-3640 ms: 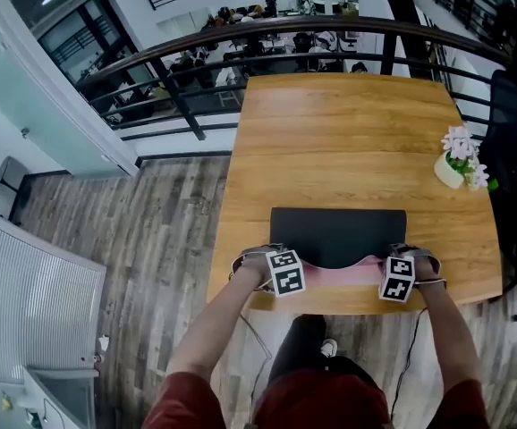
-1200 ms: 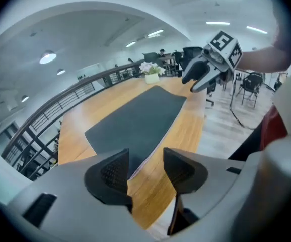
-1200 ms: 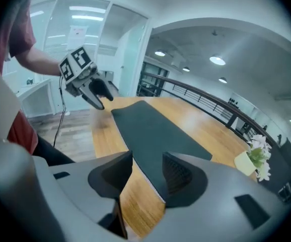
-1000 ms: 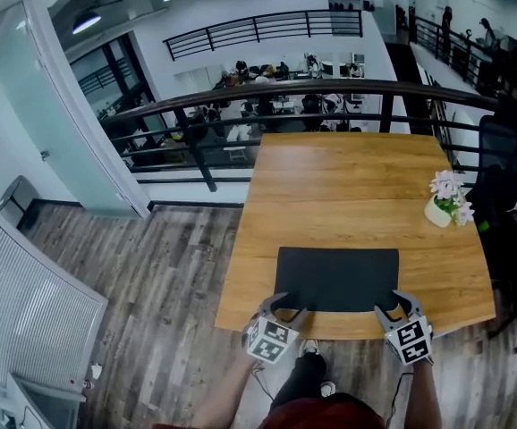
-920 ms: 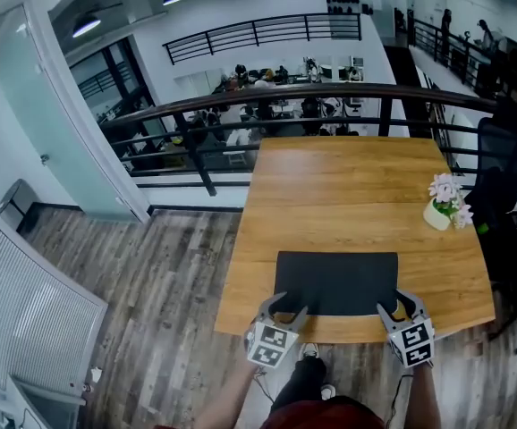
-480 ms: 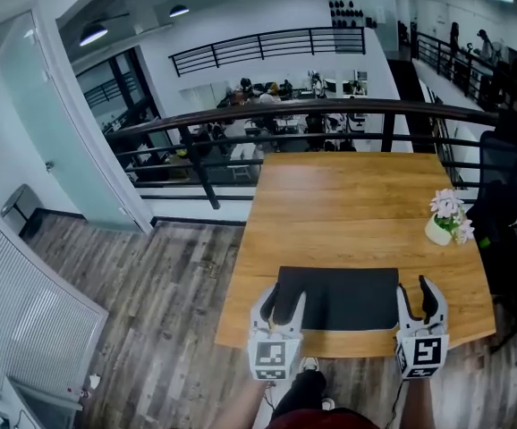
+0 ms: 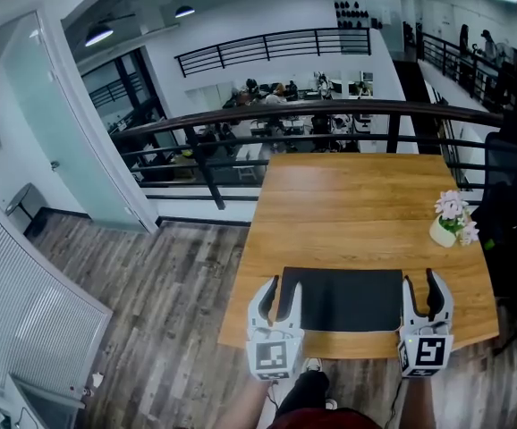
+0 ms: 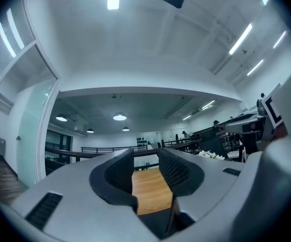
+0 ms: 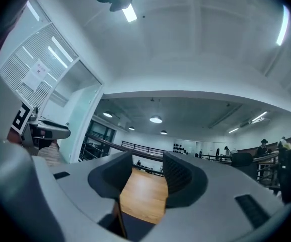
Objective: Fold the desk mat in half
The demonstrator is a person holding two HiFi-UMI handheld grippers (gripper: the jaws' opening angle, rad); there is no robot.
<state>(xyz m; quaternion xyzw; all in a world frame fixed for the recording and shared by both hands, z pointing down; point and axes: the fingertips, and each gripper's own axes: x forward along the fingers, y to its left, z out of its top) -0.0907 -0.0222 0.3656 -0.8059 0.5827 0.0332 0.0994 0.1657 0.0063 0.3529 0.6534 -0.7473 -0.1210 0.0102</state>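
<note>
Wooden table (image 7: 348, 195) by the balcony railing (image 7: 330, 110) carries the desk mat (image 7: 346, 298), a flat black rectangle lying near the front edge. Left gripper (image 7: 282, 289) and right gripper (image 7: 421, 284) flank it, jaws apart and empty; the left's have just been closing

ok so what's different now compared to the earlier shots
Both tools let go of the desk mat, whose near edge they had lifted with the pink underside showing, and rose level. The left tool and right tool are now empty at its sides; the left one's jaws have just been closing on nothing. The mat lies flat and dark. The table and flower pot stayed put.
</note>
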